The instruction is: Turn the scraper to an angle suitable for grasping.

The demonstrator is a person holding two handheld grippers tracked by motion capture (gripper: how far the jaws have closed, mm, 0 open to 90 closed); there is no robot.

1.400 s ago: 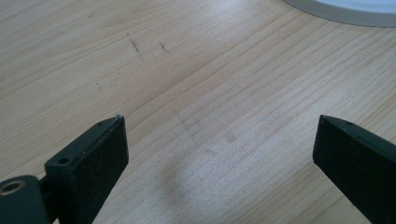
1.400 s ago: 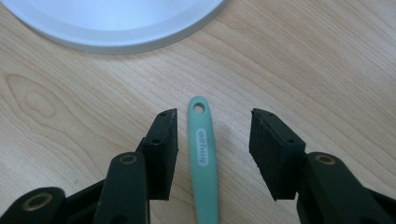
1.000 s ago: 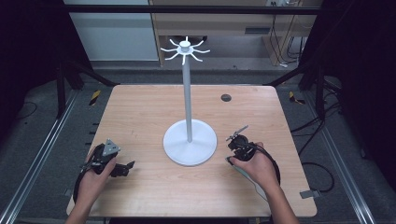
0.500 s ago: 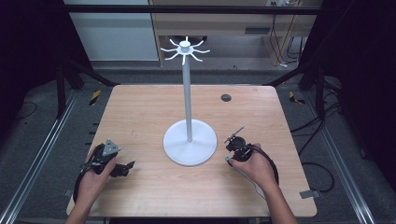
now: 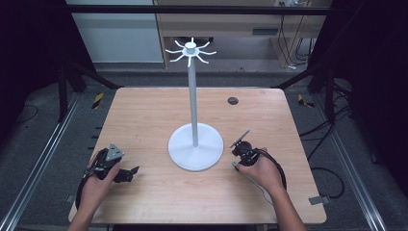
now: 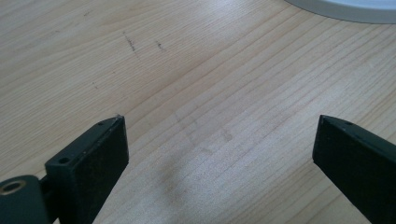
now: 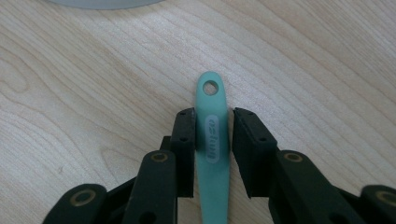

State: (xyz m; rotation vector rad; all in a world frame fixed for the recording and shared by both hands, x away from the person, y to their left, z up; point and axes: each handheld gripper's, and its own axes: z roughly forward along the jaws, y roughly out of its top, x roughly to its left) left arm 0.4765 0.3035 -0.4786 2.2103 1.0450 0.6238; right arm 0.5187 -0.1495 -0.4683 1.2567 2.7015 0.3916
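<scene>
A teal utensil handle (image 7: 212, 135) with a hanging hole at its tip lies flat on the wooden table (image 5: 144, 115). My right gripper (image 7: 214, 116) straddles it. Its jaws have just been closing and stand narrow around the handle, the left pad at its edge and a thin gap at the right pad. In the high view the right gripper (image 5: 239, 155) sits low on the table, right of the white stand's base (image 5: 196, 147). My left gripper (image 5: 131, 172) rests near the front left, jaws wide open over bare wood (image 6: 219, 154).
The white stand's pole rises from the table's middle to a crown of hooks (image 5: 190, 49). Its base edge shows at the top of both gripper views (image 6: 345, 9) (image 7: 102, 3). A black round grommet (image 5: 233, 100) sits at the back right.
The right hand has crept slightly left and nearer the front edge, low over the table. The left hand has stayed put.
</scene>
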